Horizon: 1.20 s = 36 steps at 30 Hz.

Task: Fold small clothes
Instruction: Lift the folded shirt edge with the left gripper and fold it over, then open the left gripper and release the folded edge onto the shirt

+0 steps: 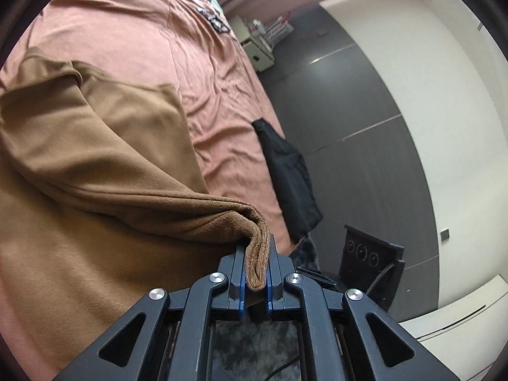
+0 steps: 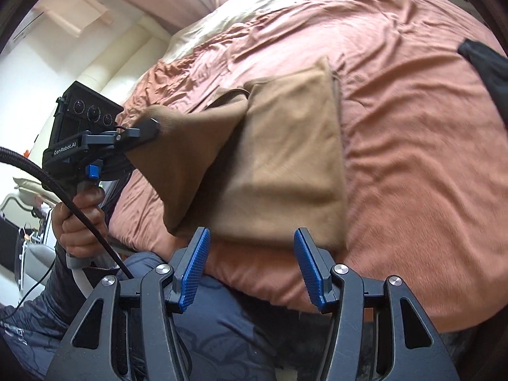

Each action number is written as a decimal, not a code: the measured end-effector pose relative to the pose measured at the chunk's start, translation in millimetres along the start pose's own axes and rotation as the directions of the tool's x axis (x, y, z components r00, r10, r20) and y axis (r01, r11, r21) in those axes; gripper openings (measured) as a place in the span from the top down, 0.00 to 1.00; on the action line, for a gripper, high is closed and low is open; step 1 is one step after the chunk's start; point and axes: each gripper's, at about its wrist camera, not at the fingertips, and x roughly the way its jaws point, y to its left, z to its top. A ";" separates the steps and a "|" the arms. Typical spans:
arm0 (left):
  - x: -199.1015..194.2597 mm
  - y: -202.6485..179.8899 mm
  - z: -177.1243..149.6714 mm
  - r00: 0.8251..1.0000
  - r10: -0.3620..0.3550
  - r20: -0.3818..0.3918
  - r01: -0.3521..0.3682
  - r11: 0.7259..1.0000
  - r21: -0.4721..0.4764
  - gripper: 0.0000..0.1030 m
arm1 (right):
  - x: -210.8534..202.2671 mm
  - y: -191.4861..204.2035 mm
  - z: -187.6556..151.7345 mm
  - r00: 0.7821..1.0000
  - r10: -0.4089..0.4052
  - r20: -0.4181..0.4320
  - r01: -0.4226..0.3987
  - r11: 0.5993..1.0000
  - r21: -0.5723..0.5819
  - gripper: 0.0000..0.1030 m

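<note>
A brown garment [image 1: 95,146] lies partly folded on the pink bedsheet [image 1: 143,31]. My left gripper [image 1: 256,263] is shut on the ribbed end of the garment's sleeve, which it holds lifted off the bed. In the right wrist view the same brown garment [image 2: 285,165] lies on the bed, and the left gripper [image 2: 149,131] pinches its lifted sleeve at the left. My right gripper [image 2: 252,254] stands open just short of the garment's near edge, with nothing between its blue pads [image 2: 193,270].
A black garment [image 1: 285,171] hangs over the bed's edge; its corner [image 2: 485,66] shows at the right. A hand [image 2: 79,222] holds the left gripper's handle, with a black cable. Dark floor [image 1: 349,101], white wall and shelving lie beyond the bed.
</note>
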 end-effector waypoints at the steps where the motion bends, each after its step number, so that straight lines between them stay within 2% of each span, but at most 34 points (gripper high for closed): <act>1: 6.8 -0.6 -0.7 1.000 0.012 -0.015 -0.012 1.000 0.002 0.92 | -1.1 -2.0 -3.6 1.000 -0.005 -0.003 0.005 1.000 0.007 0.49; 3: 18.7 -1.2 -2.2 0.998 0.046 -0.044 -0.046 0.999 0.009 0.84 | 1.0 -1.7 -1.7 1.000 -0.008 -0.009 0.008 1.000 0.017 0.47; 5: 22.6 0.1 -3.7 0.997 0.036 -0.065 -0.036 0.999 0.006 0.62 | 1.2 -3.6 -2.5 1.000 -0.014 -0.014 0.014 1.000 0.028 0.37; 8: 10.3 0.7 -8.7 0.997 0.070 -0.037 -0.069 0.997 0.029 0.38 | 3.0 -5.7 1.0 1.000 -0.019 -0.017 0.020 0.999 0.032 0.36; 9: 5.8 1.9 -9.2 0.997 0.077 -0.027 -0.076 0.997 0.033 0.35 | 3.7 -6.2 2.4 1.000 -0.021 -0.019 0.021 0.999 0.030 0.36; 14: -28.7 18.7 -12.3 0.986 0.166 0.004 -0.166 0.986 0.032 0.33 | 16.8 -0.2 10.7 0.997 -0.055 -0.048 0.055 0.998 -0.002 0.36; 19: -55.9 39.3 -20.6 0.961 0.277 0.012 -0.277 0.961 0.015 0.33 | 28.9 13.8 24.8 0.995 -0.066 -0.068 0.062 0.996 -0.058 0.36; 25: -80.9 61.3 -36.1 0.938 0.346 0.014 -0.346 0.938 -0.019 0.33 | 53.7 25.4 40.1 0.985 -0.135 -0.108 0.120 0.984 -0.132 0.38; 28: -85.9 75.0 -44.1 0.923 0.385 0.001 -0.385 0.922 -0.046 0.33 | 66.7 29.6 45.9 0.977 -0.166 -0.133 0.145 0.977 -0.155 0.48; 33: -85.7 93.0 -55.4 0.900 0.434 -0.026 -0.435 0.897 -0.079 0.33 | 87.1 35.9 50.0 0.963 -0.205 -0.175 0.172 0.967 -0.186 0.58; 34: -84.7 96.0 -57.9 0.897 0.441 -0.030 -0.441 0.893 -0.084 0.33 | 90.8 36.7 51.7 0.961 -0.212 -0.180 0.177 0.965 -0.193 0.64; 35: -84.1 98.6 -60.0 0.895 0.445 -0.033 -0.446 0.891 -0.088 0.33 | 94.5 38.7 52.6 0.959 -0.217 -0.182 0.180 0.963 -0.201 0.76; 36: -84.9 102.6 -63.0 0.893 0.448 -0.037 -0.449 0.888 -0.093 0.34 | 96.6 40.2 54.1 0.958 -0.220 -0.182 0.182 0.962 -0.206 0.82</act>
